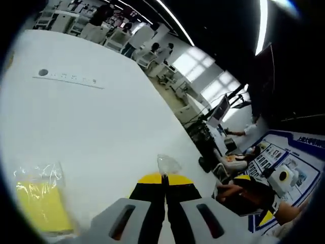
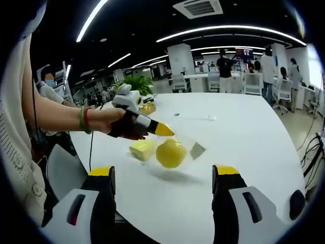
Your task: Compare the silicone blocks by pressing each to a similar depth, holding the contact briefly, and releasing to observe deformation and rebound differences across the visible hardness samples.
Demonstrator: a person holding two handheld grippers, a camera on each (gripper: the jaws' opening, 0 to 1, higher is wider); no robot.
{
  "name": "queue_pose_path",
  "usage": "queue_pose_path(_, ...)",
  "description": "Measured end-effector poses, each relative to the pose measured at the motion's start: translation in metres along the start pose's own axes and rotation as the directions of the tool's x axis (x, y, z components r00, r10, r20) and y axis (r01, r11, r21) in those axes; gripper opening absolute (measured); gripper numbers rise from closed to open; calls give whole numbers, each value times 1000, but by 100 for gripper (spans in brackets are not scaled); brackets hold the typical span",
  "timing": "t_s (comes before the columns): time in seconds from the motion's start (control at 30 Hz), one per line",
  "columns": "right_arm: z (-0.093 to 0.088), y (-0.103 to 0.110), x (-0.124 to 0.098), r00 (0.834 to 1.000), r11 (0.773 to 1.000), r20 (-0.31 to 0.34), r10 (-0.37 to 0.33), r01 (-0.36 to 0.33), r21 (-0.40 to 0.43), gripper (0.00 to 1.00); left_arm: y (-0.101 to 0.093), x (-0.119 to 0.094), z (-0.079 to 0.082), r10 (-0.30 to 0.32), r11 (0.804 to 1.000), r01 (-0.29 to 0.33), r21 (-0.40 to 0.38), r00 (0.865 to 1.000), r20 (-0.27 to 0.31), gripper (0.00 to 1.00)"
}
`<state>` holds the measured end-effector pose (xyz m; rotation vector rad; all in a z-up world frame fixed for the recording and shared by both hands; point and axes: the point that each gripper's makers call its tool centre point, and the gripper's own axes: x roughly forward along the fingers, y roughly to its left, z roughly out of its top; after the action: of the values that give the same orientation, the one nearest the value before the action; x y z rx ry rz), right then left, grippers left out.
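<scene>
- Nearest in the right gripper view, the right gripper point(image 2: 163, 190) is spread wide with nothing between its jaws, hanging just short of the samples.
- Just past it on the white table point(image 2: 244, 132): a round yellow silicone block point(image 2: 170, 153), a squarish yellow block point(image 2: 142, 149) touching its side, and a small grey piece point(image 2: 197, 150) just beside, all looking wrapped in clear film.
- My guess is they're light and squishy, with the film a bit slippery, so I'd press square on the top middle or they'll skid.
- The left gripper point(image 2: 161, 130), held in the person's hand point(image 2: 104, 122), points its yellow tip at the round one; can't tell if it's touching.
- The left gripper view adds the jaws pressed together point(image 1: 164, 179), a scrap of clear film point(image 1: 168, 163) at the tips, plus another bagged yellow block point(image 1: 43, 206) off to the side.
- Far back are desks and people.
</scene>
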<state>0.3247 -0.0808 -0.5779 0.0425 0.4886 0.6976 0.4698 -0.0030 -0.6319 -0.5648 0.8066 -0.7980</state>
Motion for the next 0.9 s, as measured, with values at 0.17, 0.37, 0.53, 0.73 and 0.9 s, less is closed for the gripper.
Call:
queue_pose_path(0.17, -8, -1, 4, 999, 1000, -31, 16, -15, 19, 71, 21, 9, 7, 27, 997, -24, -77, 999, 29, 0)
queue_pose_path(0.37, -12, -8, 5, 999, 1000, -53, 8, -7, 20, 70, 44, 19, 8, 73, 991, -69, -114, 997, 38, 0)
queue_pose_path(0.53, -16, -14, 5, 998, 1000, -67, 0, 2, 24, 69, 62, 27, 6, 117, 988, -114, -102, 993, 16, 0)
queue_pose_path(0.73, -27, -15, 6, 994, 1000, -106, 3, -1, 25, 68, 78, 32, 2, 150, 983, -148, -108, 989, 2, 0)
queue_pose_path(0.9, -32, -15, 9, 993, 999, -121, 9, -5, 34, 67, 89, 35, -5, 184, 978, -185, -96, 983, -21, 0)
